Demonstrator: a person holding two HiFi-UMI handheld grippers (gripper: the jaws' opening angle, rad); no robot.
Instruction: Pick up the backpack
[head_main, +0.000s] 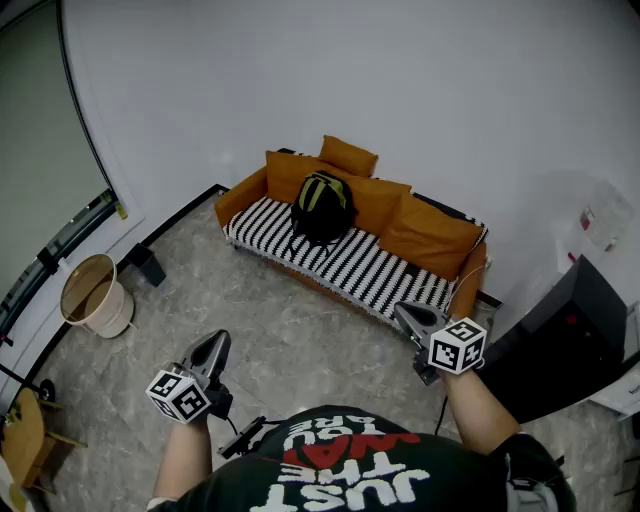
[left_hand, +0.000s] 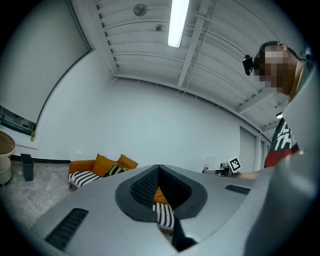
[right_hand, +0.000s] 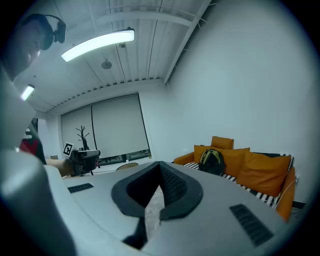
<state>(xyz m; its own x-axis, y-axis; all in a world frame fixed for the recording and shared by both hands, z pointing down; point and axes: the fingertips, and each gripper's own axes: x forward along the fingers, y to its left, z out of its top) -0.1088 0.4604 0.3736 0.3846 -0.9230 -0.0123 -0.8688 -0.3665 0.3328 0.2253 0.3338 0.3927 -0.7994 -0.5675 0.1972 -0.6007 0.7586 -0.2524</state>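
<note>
The black backpack (head_main: 322, 205) with yellow-green trim stands upright on the orange sofa (head_main: 370, 265), leaning on the back cushions towards its left end. It also shows in the left gripper view as the backpack (left_hand: 116, 170) and in the right gripper view as the backpack (right_hand: 212, 162). Both grippers are held out over the floor, well short of the sofa. My left gripper (head_main: 216, 345) is shut and empty, its tips meeting (left_hand: 159, 167). My right gripper (head_main: 405, 312) is also shut with nothing in it (right_hand: 161, 164).
A beige basket (head_main: 95, 295) and a small black box (head_main: 146, 264) stand by the left wall. A black cabinet (head_main: 570, 340) fills the right corner beside the sofa's arm. Wooden furniture (head_main: 20, 440) sits at lower left. Grey stone floor lies between me and the sofa.
</note>
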